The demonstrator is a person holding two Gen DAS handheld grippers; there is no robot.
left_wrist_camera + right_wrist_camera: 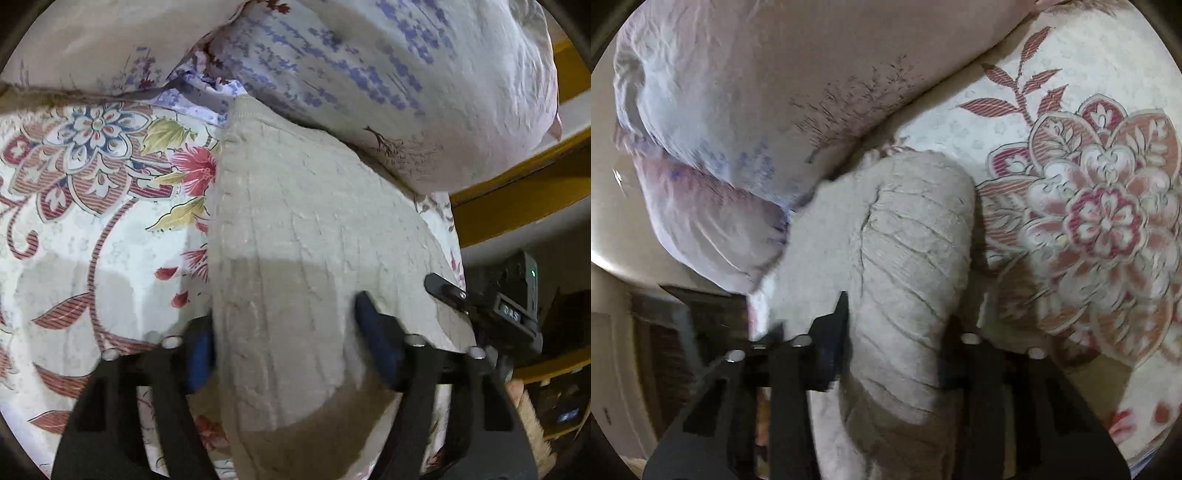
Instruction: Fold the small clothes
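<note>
Step in hand, by judgement: mid-fold. The beige cable-knit garment (314, 240) lies on the floral bedsheet (92, 229), its far end against the lavender-print pillow (388, 74). The left gripper (284, 332) and right gripper (897, 325) are both spread, astride thick ribbed knit. Next move calls for closing on an edge.

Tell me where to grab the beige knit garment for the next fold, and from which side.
Grip the beige knit garment at its near edge, coming in low from the near side, about where the left gripper and right gripper straddle it now. It lies lengthwise away toward the pillow, which blocks the far end.
</note>
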